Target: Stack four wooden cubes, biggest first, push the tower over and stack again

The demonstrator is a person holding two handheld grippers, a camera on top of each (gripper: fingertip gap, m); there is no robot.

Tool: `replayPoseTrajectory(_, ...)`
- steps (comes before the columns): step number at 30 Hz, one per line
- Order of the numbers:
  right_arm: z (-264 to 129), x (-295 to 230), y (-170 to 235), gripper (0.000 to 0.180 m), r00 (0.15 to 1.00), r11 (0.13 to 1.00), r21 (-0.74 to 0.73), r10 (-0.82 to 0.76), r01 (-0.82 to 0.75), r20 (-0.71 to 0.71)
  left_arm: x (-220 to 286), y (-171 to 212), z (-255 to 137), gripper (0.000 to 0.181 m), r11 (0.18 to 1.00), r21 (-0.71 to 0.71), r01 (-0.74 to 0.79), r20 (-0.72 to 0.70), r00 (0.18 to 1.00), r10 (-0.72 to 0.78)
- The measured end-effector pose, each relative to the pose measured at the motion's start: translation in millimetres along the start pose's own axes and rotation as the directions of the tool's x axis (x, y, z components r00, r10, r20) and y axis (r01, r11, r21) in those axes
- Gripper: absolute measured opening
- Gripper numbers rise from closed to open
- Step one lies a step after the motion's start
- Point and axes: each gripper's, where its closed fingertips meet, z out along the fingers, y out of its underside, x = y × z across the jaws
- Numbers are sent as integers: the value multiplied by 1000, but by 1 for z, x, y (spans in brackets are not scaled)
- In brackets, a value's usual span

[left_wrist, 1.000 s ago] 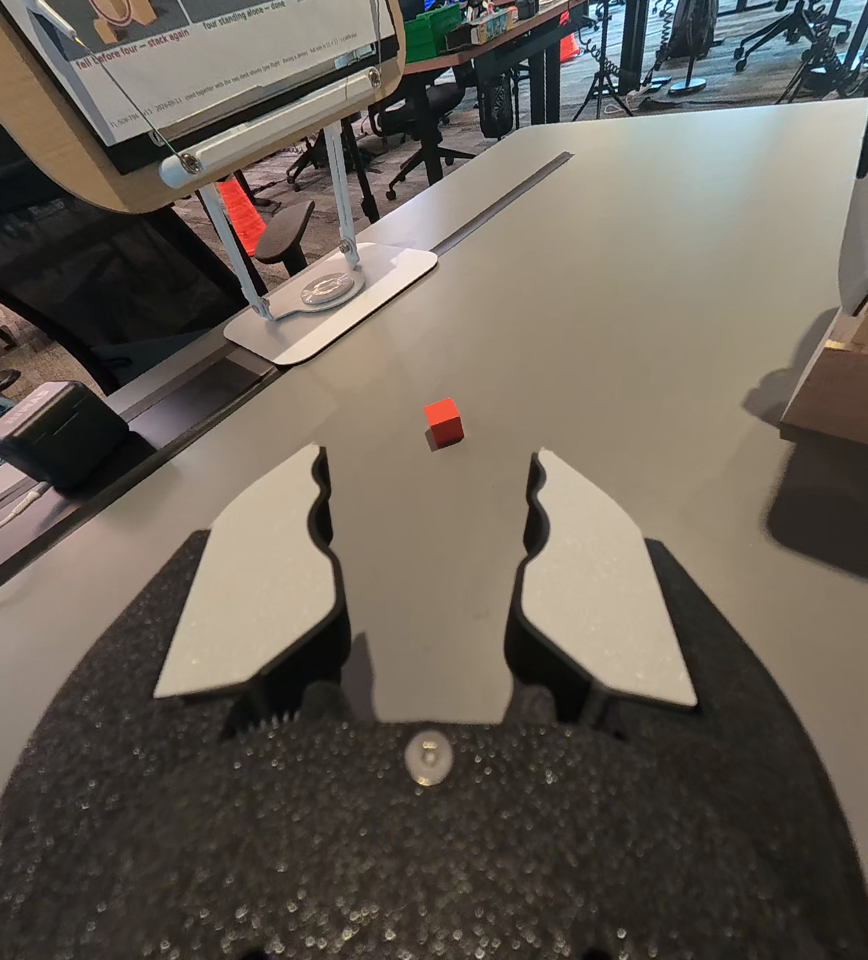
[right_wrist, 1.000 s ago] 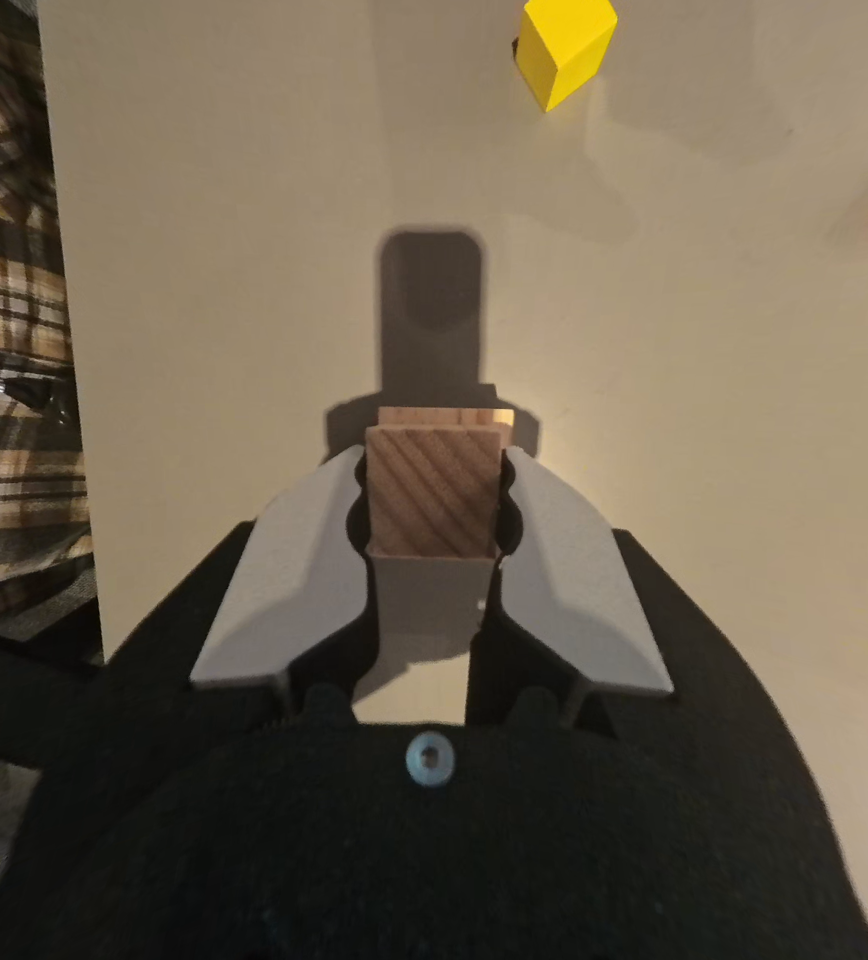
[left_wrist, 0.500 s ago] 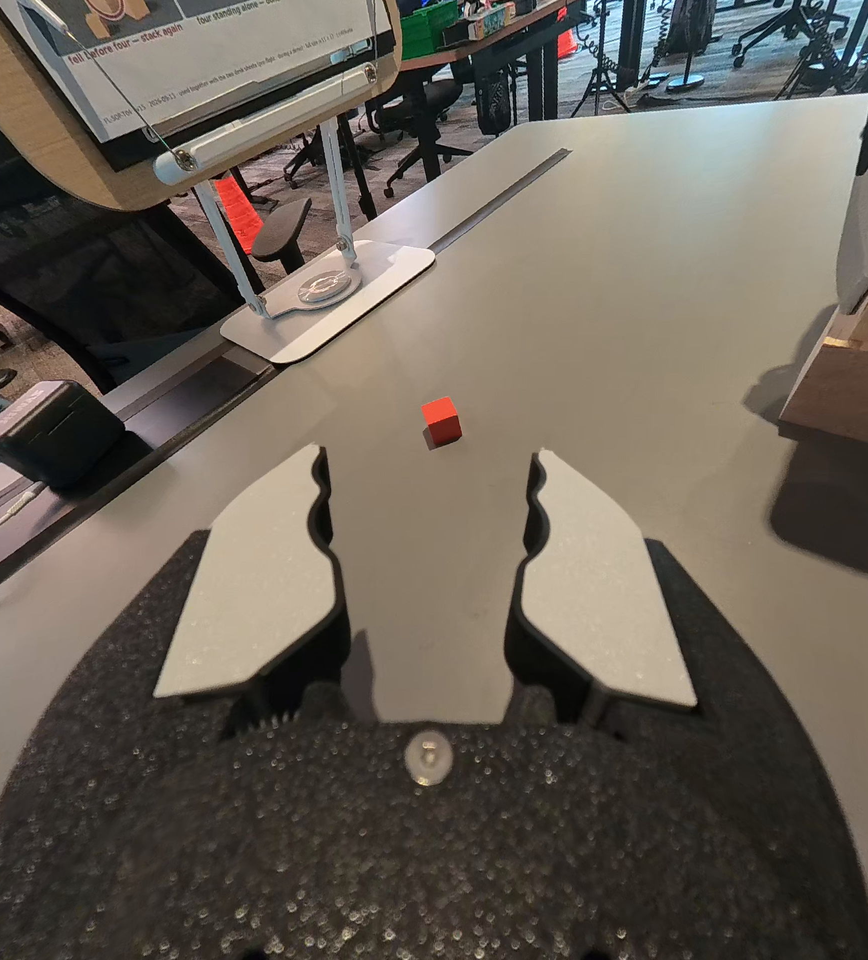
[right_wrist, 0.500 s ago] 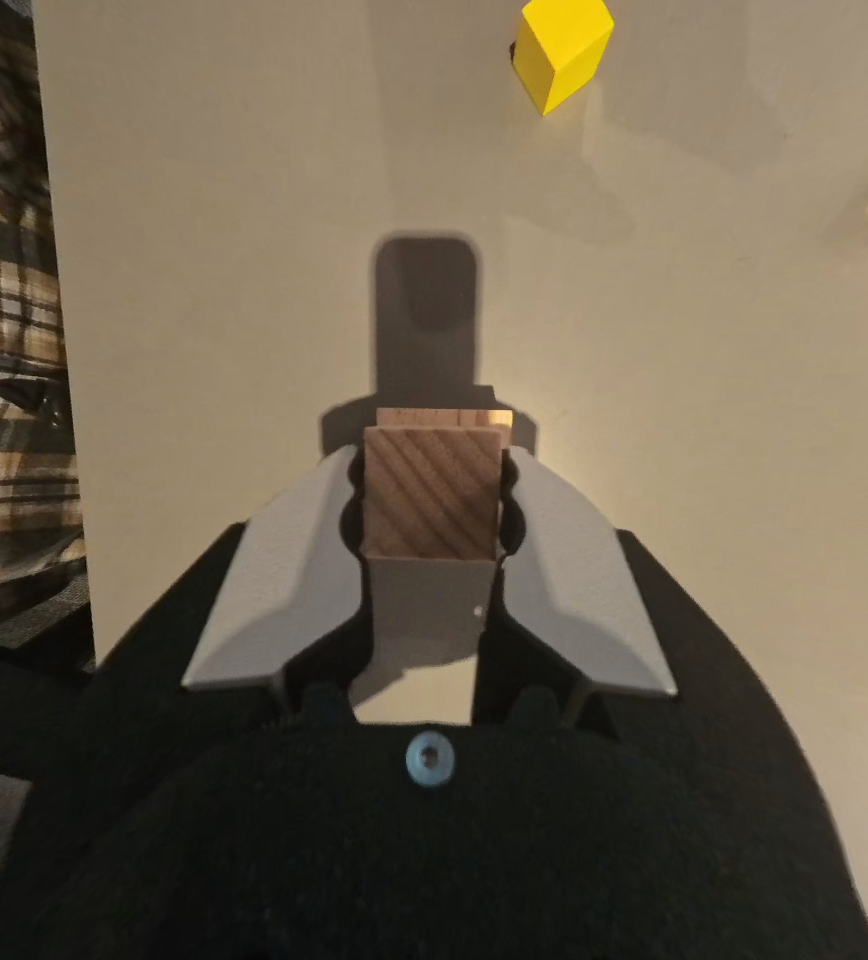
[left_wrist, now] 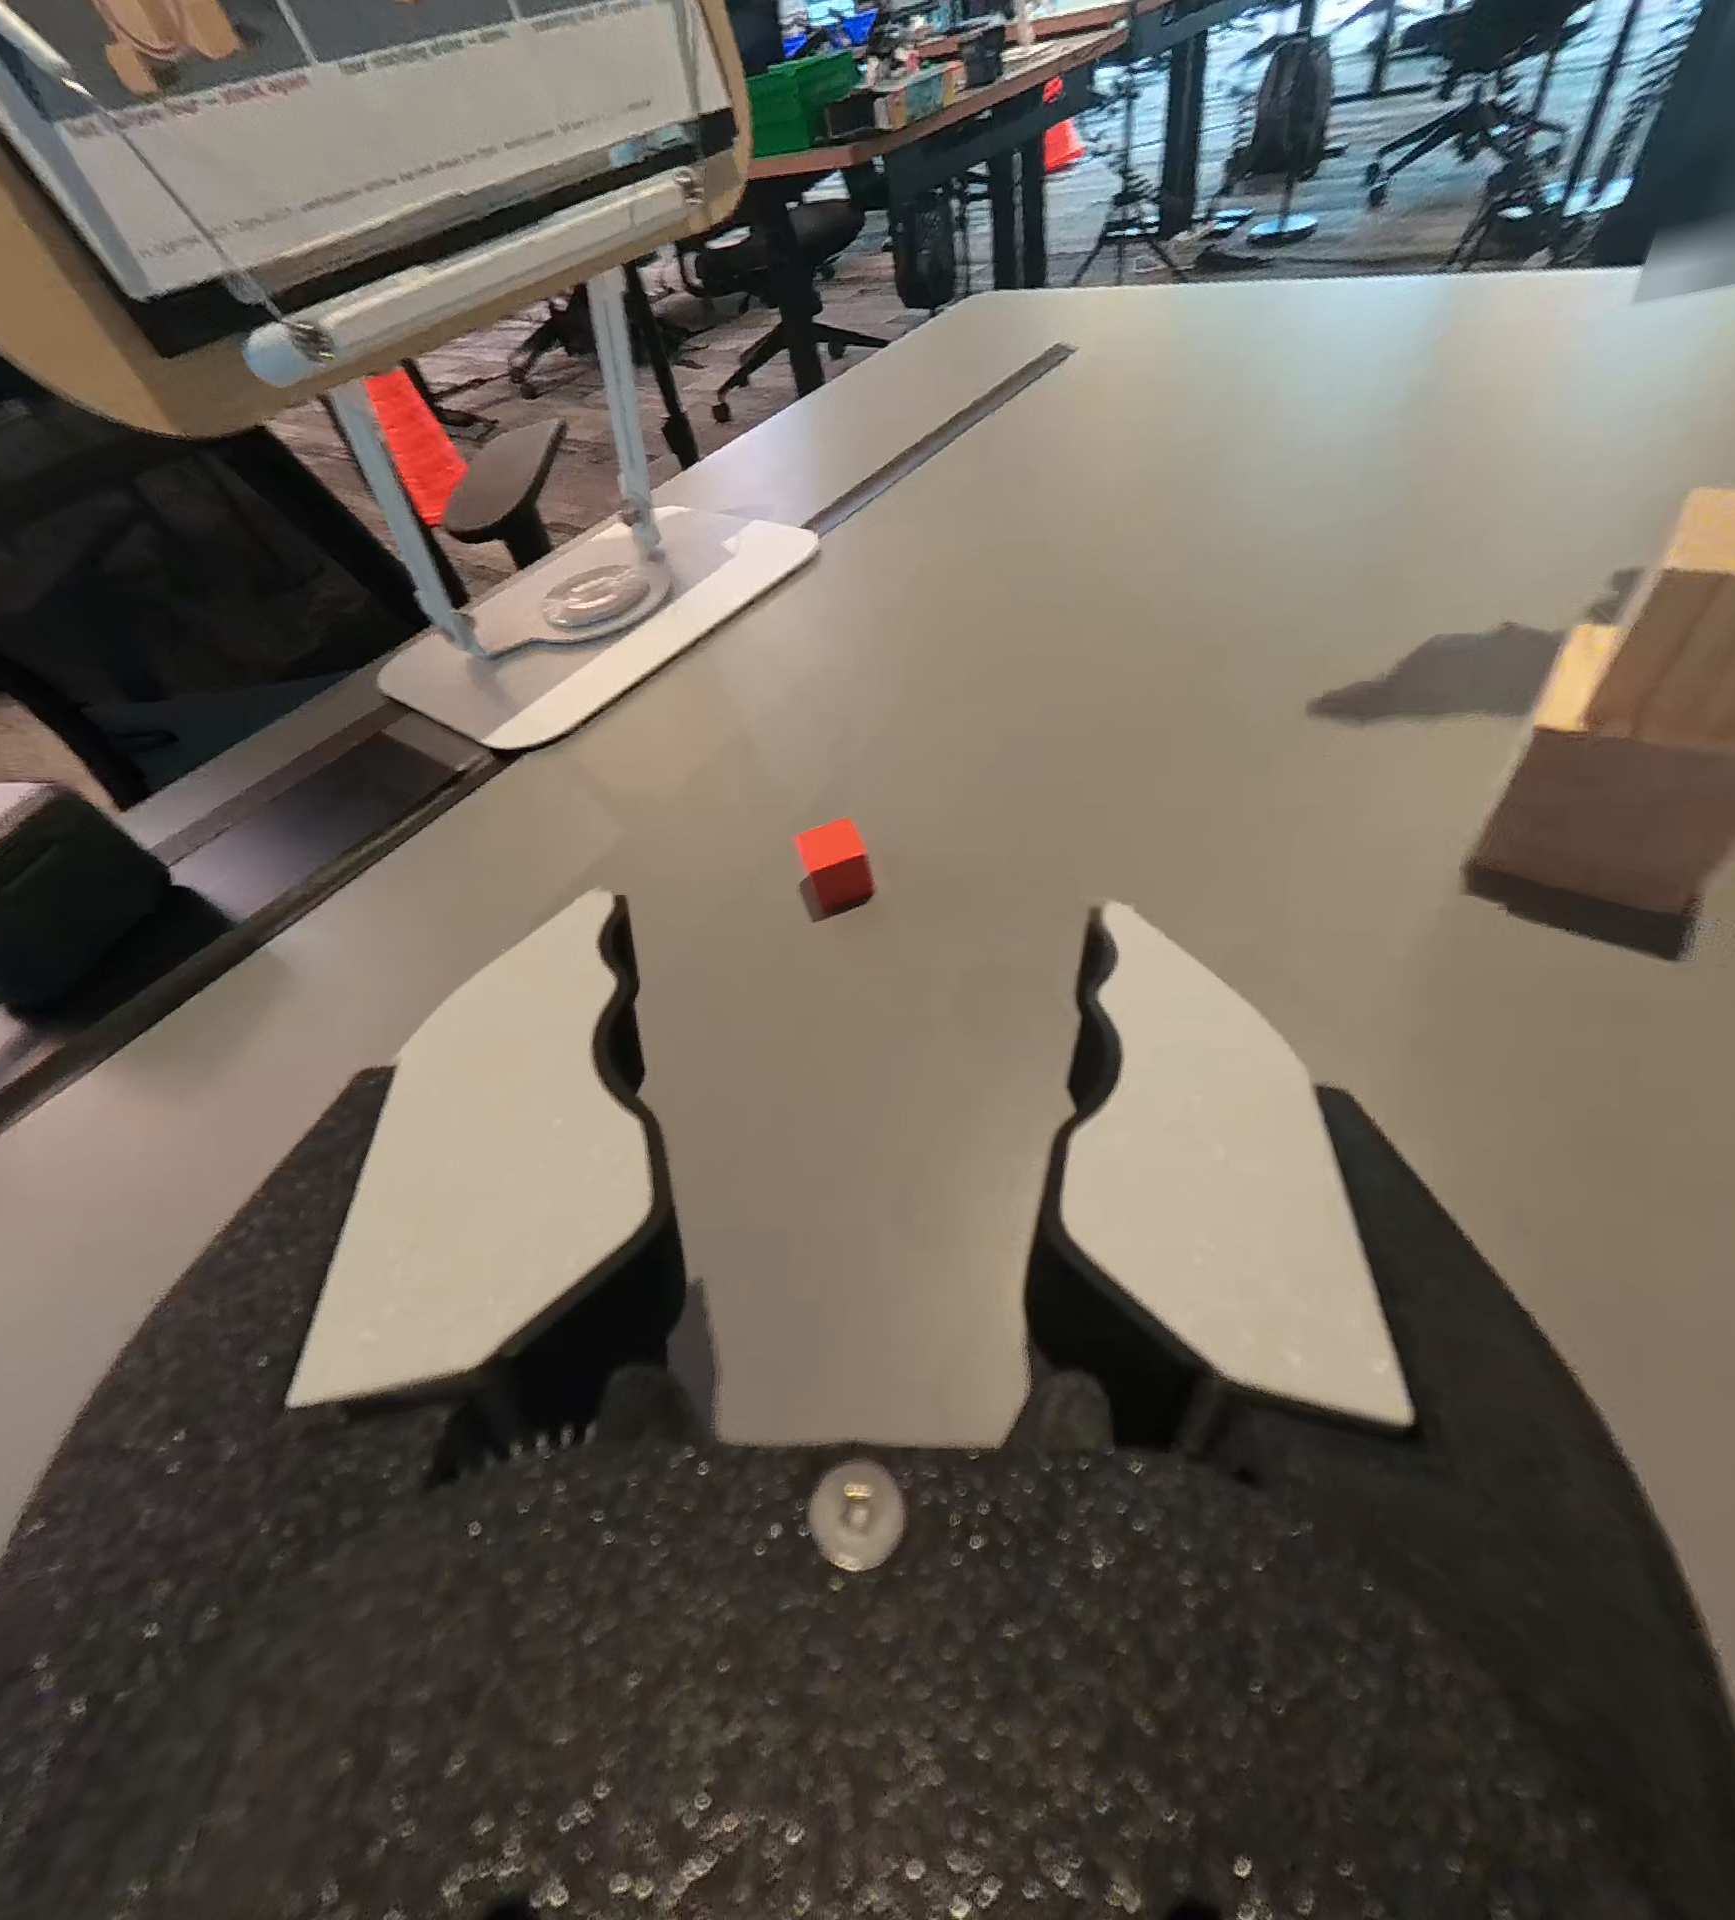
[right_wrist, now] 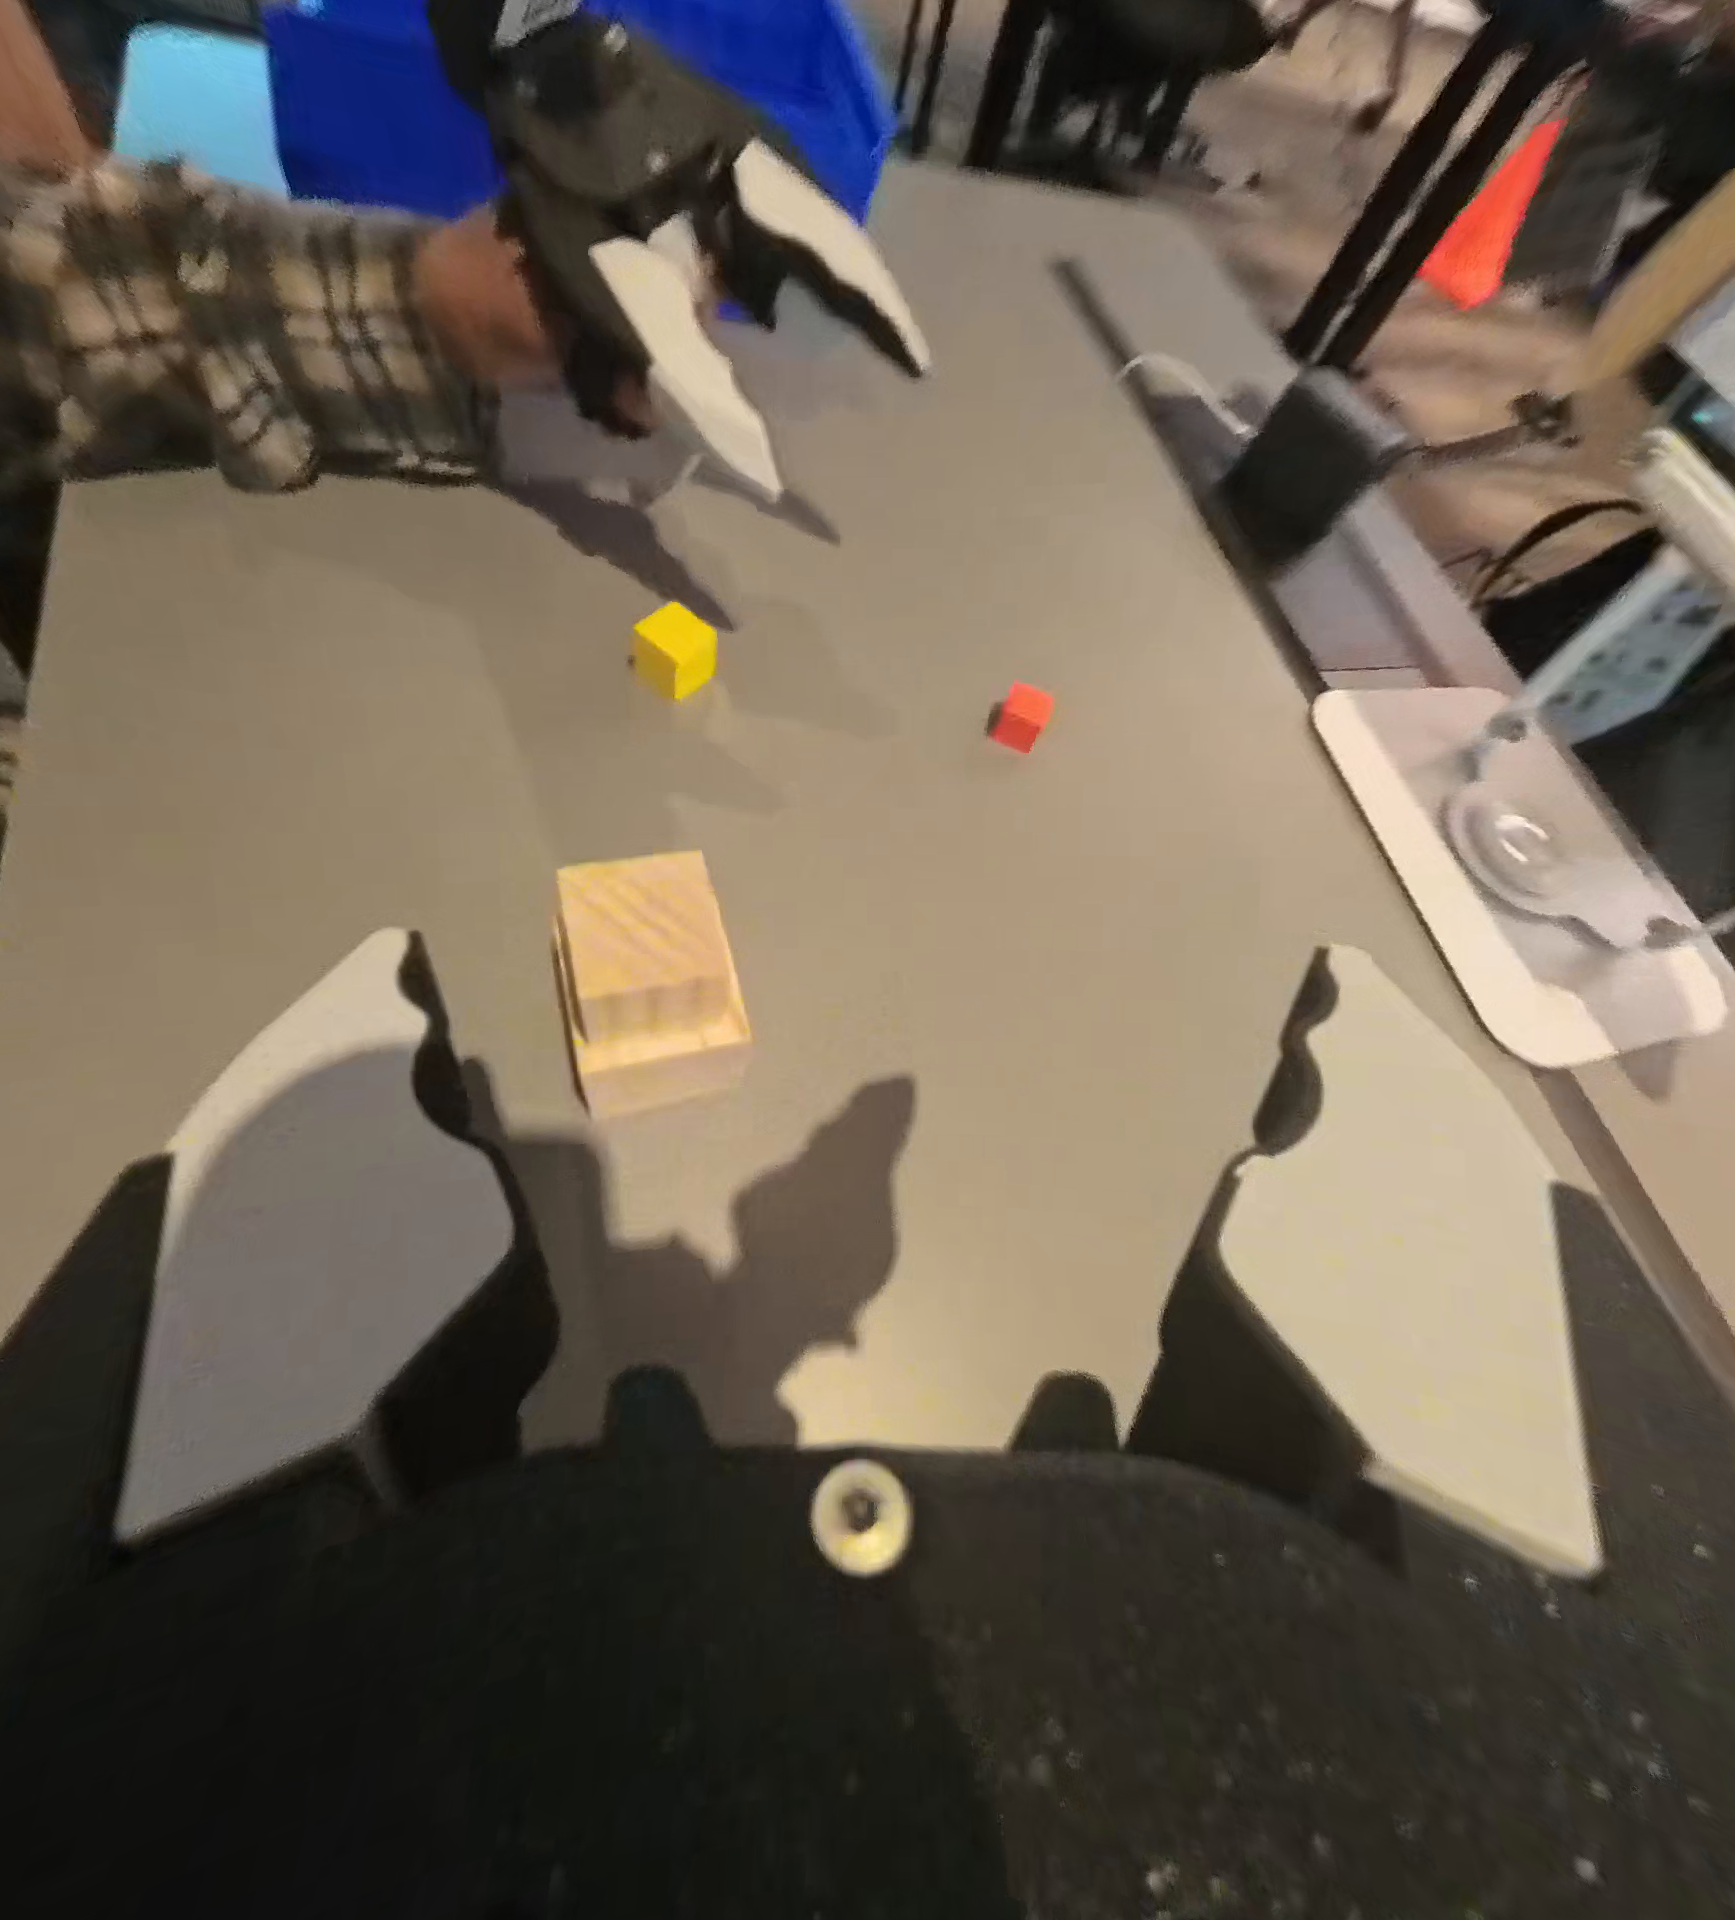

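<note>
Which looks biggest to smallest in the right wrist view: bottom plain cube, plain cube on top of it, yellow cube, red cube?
1. Bottom plain cube
2. Plain cube on top, only slightly smaller
3. Yellow cube
4. Red cube

Yellow and red lie farther from the camera, which shrinks them somewhat.

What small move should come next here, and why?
Probably the right tongs, open and empty, go to the yellow cube. Two plain wooden cubes are already stacked, and the yellow cube looks bigger than the red cube, so it likely goes on third.
</note>
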Motion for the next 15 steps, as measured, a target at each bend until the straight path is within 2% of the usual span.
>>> replayPoseTrajectory(3, -17, 0, 24, 146, 995, 992, 84, 100, -98, -25, 13, -2, 0, 86, 997, -19, 70, -70, 995, -71)
replayPoseTrajectory(6, -19, -3, 56, 146, 986, 983, 97, 161, -156, -45, 35, 3, -1, 91, 980, -102, 170, -130, 975, -182)
replayPoseTrajectory(10, -14, -12, 81, 146, 979, 976, 99, 199, -194, -46, 59, 18, -8, 91, 957, -220, 189, -74, 975, -210)
replayPoseTrajectory(15, -8, -19, 90, 143, 981, 977, 101, 192, -188, -34, 83, 50, -14, 83, 905, -396, 155, -42, 982, -186)
